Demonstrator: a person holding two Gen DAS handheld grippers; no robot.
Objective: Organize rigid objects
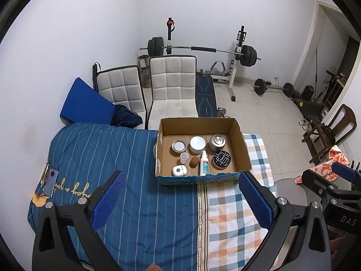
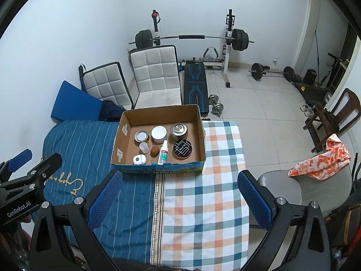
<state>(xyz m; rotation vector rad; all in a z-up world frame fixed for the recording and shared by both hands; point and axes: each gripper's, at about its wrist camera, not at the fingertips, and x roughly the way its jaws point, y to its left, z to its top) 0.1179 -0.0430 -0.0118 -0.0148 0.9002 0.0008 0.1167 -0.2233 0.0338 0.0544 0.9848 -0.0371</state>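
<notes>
The open brown cardboard box (image 1: 239,140) stands on the cloth-covered table (image 1: 135,180), straight ahead of both claws and beyond their fingertips. The left gripper (image 1: 180,203) is wide open and holds nothing; the right gripper (image 2: 178,201) is also wide open and empty. In the right wrist view the box is ahead and a little to the left; in the left wrist view it is ahead and a little to the right, so neither hand is clearly nearer.

Inside the box the white plastic spray bottle with the green label (image 2: 163,153) lies flat, its long axis running away from the claws, nozzle toward the far wall. Beside it are a brown walnut-like ball (image 2: 154,152), a round black tin with white line pattern (image 2: 182,149), a white rounded earbud-like case (image 2: 139,159), a small translucent cup (image 2: 144,147), a white-lidded round jar (image 2: 159,133), a silver round tin (image 2: 142,136) and a grey metal can with brass top (image 2: 178,131).

A flat purple phone-like object (image 1: 50,181) lies on the cloth far left, outside the box. What it is exactly, I cannot tell. The near wall of the box hides the bottoms of the nearest things.
</notes>
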